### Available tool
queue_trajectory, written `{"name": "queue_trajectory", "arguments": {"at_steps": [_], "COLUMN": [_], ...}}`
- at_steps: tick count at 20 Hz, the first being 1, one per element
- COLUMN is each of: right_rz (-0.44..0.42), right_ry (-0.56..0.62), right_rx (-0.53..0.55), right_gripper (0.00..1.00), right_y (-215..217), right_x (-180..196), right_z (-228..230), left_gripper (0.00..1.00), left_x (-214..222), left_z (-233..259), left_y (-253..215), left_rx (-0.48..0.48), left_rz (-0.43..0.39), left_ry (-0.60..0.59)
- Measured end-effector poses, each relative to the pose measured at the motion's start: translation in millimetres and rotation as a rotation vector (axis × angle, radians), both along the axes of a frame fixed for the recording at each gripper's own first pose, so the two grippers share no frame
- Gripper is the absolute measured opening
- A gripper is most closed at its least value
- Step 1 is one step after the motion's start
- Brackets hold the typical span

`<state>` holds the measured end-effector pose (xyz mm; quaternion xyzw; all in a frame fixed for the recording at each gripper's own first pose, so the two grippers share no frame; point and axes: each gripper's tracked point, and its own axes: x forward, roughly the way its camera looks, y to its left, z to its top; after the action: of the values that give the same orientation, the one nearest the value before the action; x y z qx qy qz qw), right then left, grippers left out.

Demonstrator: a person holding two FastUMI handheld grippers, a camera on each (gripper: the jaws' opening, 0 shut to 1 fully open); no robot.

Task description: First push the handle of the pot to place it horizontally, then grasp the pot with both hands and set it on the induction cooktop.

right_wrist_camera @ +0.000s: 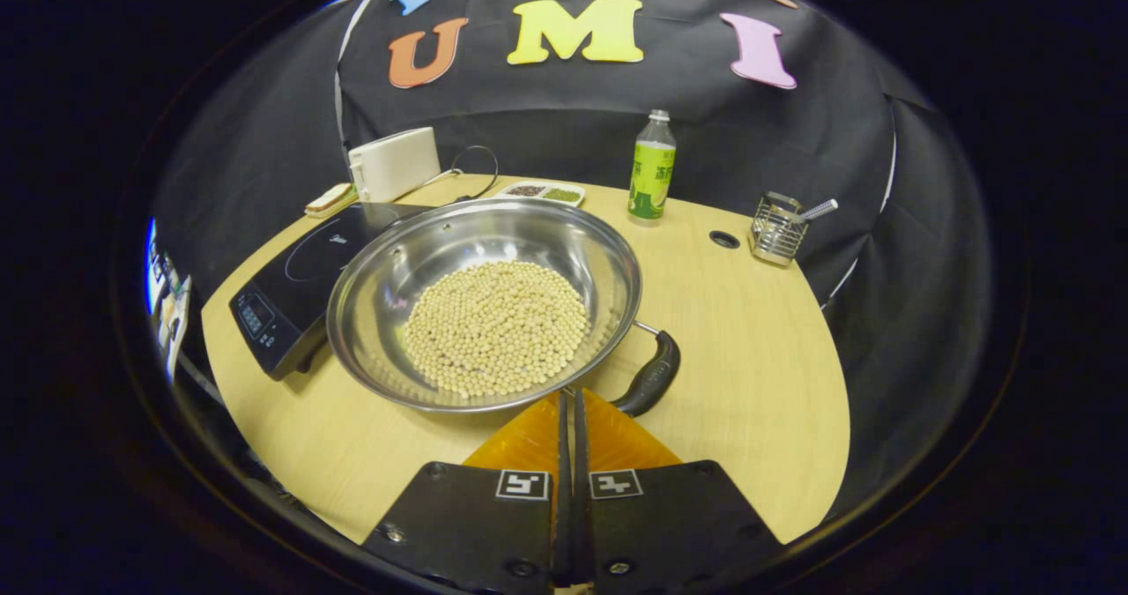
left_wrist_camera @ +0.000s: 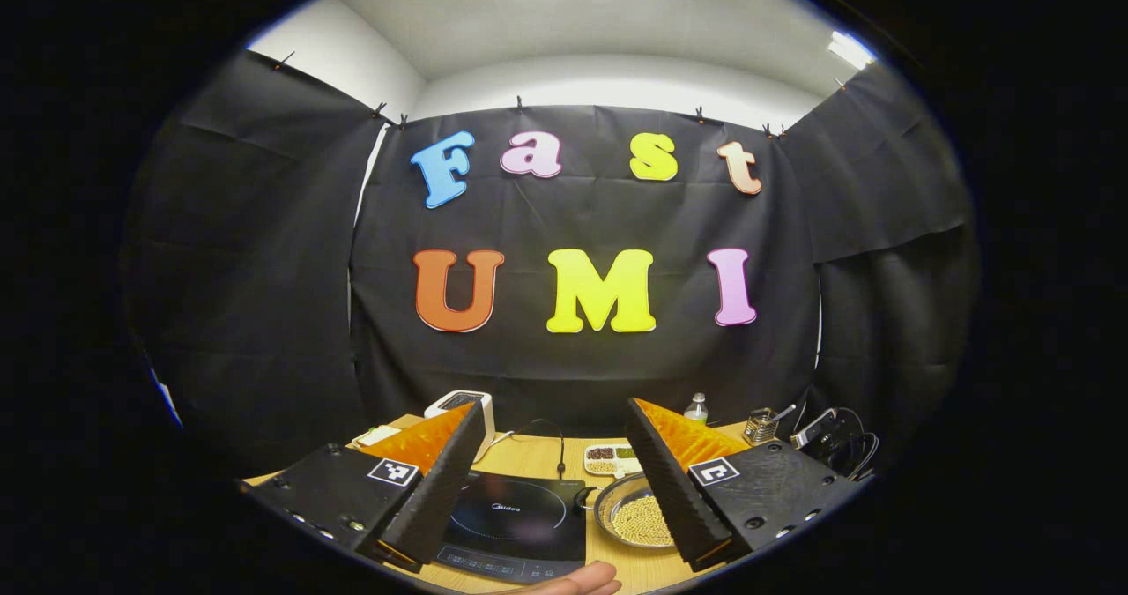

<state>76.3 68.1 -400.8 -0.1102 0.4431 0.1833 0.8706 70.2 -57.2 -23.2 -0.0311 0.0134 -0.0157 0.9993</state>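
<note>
One pot (right_wrist_camera: 483, 300) beside cooktop (right_wrist_camera: 295, 291), handle (right_wrist_camera: 650, 375) toward table edge

Your light wooden table (right_wrist_camera: 749, 375), steel pot (right_wrist_camera: 485, 300) of beans at frame centre, induction cooktop (right_wrist_camera: 291, 291) at left, white box (right_wrist_camera: 394, 163) upper left, green-labelled bottle (right_wrist_camera: 652, 172) top centre, wire holder (right_wrist_camera: 777, 227) upper right.

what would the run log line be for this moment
phase: before handle push | left gripper: open, raised | right gripper: shut, empty, near black pot handle | steel pot of beans: beside black induction cooktop
</note>
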Motion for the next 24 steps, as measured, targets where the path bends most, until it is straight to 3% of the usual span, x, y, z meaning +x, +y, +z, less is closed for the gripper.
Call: {"name": "queue_trajectory", "arguments": {"at_steps": [5, 11, 17, 24], "right_rz": [-0.039, -0.103, -0.131, -0.153], "right_ry": [0.007, 0.002, -0.019, -0.032], "right_rx": [0.001, 0.015, 0.010, 0.047], "right_gripper": [0.04, 0.04, 0.04, 0.04], "right_y": [-14.3, -25.4, -32.6, -32.2], "right_x": [21.1, 50.6, 73.3, 67.4], "right_z": [-3.3, -3.9, -8.1, 7.7], "left_gripper": [0.96, 0.95, 0.95, 0.95], "left_x": [18.0, 39.4, 69.1, 98.1], "left_z": [-11.0, -23.5, -70.9, -147.1], "left_y": [1.5, 7.0, 0.6, -20.4], "left_rx": [0.012, -0.056, -0.055, -0.061], "left_rz": [0.002, 0.016, -0.001, -0.051], "left_ry": [0.017, 0.018, 0.117, 0.298]}}
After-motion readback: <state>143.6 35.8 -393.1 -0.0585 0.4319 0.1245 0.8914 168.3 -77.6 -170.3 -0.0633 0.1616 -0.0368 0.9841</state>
